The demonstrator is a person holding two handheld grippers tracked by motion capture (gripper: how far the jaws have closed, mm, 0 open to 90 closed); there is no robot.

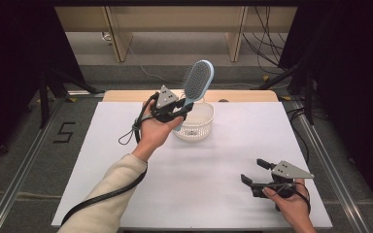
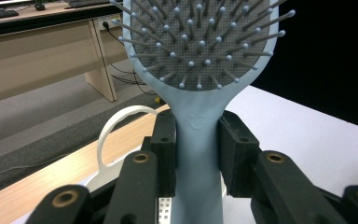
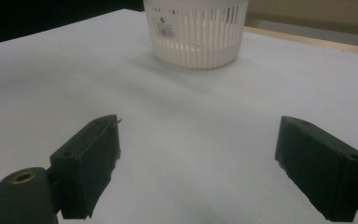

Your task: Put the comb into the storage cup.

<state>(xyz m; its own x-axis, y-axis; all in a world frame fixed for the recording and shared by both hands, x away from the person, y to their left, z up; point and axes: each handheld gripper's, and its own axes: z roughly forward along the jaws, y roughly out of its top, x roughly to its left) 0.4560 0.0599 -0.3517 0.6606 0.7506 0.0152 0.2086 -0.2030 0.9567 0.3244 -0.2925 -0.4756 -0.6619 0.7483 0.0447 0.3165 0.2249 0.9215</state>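
The pale blue plastic hairbrush carries a dark grey bristle pad dotted with fine holes, its grey pins tipped with pale blue balls. The white slatted plastic basket shows a pattern of narrow upright slits and a small white label with a black barcode, and it stands on the plain white bench, edged at the far side by a light wood strip. Both black grippers have matt black fingers with brass-coloured rivets, each topped by a grey three-cornered plate.

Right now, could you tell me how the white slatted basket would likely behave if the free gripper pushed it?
The basket looks like thin slotted plastic, so probably light and apt to slide on the smooth white table rather than resist. Its wide round base suggests it would not tip easily. The thin walls may flex if squeezed.
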